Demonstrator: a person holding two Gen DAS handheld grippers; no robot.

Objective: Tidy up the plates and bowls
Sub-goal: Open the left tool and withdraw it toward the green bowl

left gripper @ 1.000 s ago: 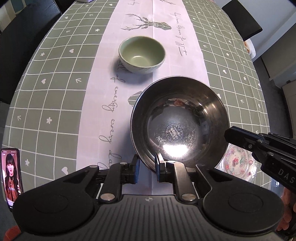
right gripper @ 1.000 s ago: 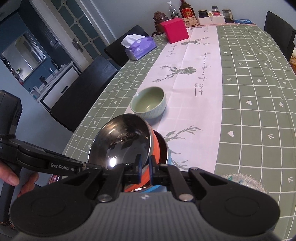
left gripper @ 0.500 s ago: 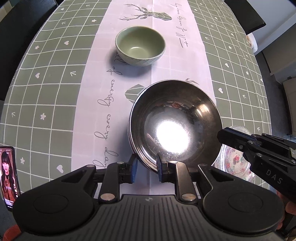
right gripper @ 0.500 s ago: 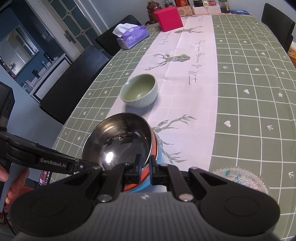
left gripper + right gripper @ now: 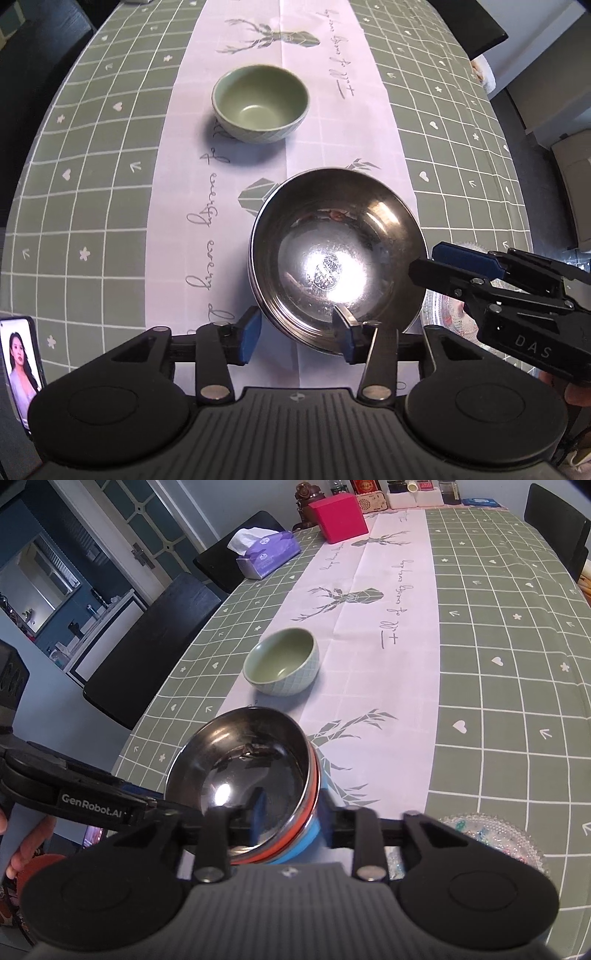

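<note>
Two tongs flank a steel bowl point(image 5: 338, 254) low in both frames. That bowl tops a nested stack; only an orange rim point(image 5: 312, 797) and a blue bowl point(image 5: 306, 834) beneath peek out in the right view, and how many lie under them is hidden. The left tongs point(image 5: 297, 338) have just been opening: their blue pads now stand apart on either side of the bowl's near rim, one outside, one inside, neither pressing it. The right tongs point(image 5: 291, 823) have also just been opening; they straddle the stack's rim at lower centre, blurred, with visible gaps to the pads. In the left view the right tongs point(image 5: 430, 258) reach in from the right edge, partly covering a glass plate point(image 5: 447, 310) whose pattern is hard to make out. A green bowl point(image 5: 260, 103) stands alone at upper centre on the table point(image 5: 92, 206), well apart from the stack. A phone point(image 5: 20, 362) is cut off at lower left. A tissue pack point(image 5: 266, 552) and red box point(image 5: 341, 517) sit far up the table.
</note>
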